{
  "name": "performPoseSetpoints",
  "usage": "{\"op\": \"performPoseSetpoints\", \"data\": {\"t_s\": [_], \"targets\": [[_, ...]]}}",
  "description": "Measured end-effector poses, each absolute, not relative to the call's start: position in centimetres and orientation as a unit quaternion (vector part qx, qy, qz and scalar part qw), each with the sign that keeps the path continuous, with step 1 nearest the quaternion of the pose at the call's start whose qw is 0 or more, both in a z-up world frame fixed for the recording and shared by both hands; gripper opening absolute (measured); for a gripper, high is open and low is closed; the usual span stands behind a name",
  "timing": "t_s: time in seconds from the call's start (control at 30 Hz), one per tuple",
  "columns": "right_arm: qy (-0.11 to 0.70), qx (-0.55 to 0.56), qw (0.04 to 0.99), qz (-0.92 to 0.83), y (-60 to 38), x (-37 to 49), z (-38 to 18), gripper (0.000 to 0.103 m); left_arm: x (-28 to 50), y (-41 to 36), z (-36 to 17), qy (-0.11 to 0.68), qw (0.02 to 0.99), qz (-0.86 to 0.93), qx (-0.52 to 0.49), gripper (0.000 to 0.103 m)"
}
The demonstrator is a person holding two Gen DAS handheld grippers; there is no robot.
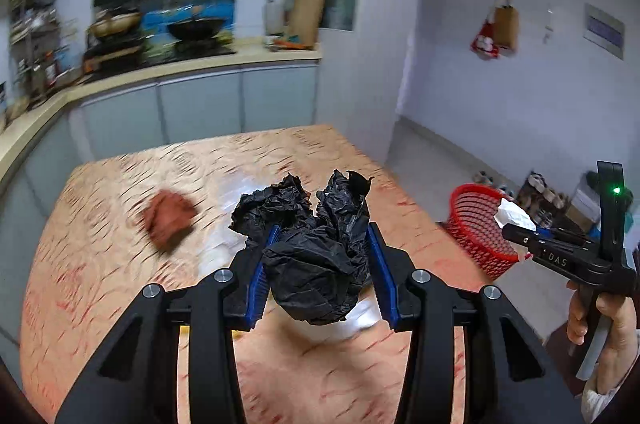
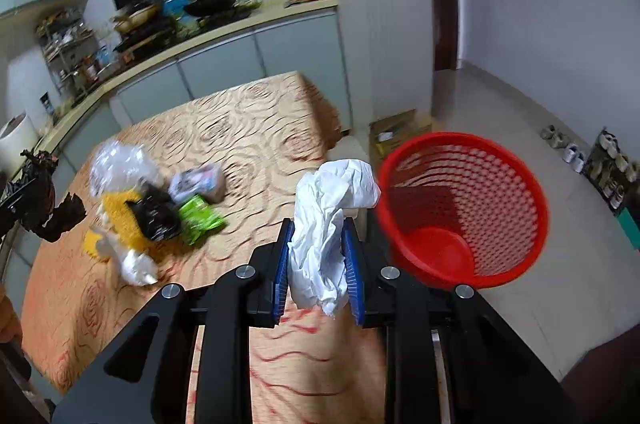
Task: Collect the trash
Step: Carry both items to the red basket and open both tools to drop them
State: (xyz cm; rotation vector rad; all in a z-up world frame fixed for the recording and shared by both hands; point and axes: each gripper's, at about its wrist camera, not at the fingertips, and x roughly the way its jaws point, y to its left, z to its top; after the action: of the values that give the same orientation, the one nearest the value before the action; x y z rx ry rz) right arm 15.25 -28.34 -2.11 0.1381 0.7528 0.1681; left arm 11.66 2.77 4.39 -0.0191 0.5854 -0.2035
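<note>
1. The desk [image 2: 248, 127] still carries a pile of wrappers [image 2: 152, 207] and a brown scrap [image 1: 168, 220]; much is left to collect.
2. The red basket [image 2: 460, 207] on the floor beside the desk looks empty.
3. The left claw [image 1: 320, 256] is clamped on black paper [image 1: 316, 264], held above the desk.
4. The right claw [image 2: 318, 264] is clamped on white paper [image 2: 328, 220], near the basket, not yet dropped.

Black crumpled bag [image 1: 320, 252]: clamped between blue pads, raised above table. White crumpled paper [image 2: 326, 224]: likewise clamped, raised beside red mesh basket [image 2: 464, 207], which stands empty on floor. Mixed wrappers [image 2: 148, 212] remain heaped on table, blurred.
</note>
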Motion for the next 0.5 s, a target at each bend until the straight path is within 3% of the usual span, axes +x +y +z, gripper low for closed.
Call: {"op": "performPoseSetpoints", "data": {"t_s": [0.5], "targets": [[0.356,0.088,0.93,-0.018,-37.6,17.0,-1.4,0.024,20.5,-13.4,4.6,0.312,0.912,-0.263,0.028,0.042]]}}
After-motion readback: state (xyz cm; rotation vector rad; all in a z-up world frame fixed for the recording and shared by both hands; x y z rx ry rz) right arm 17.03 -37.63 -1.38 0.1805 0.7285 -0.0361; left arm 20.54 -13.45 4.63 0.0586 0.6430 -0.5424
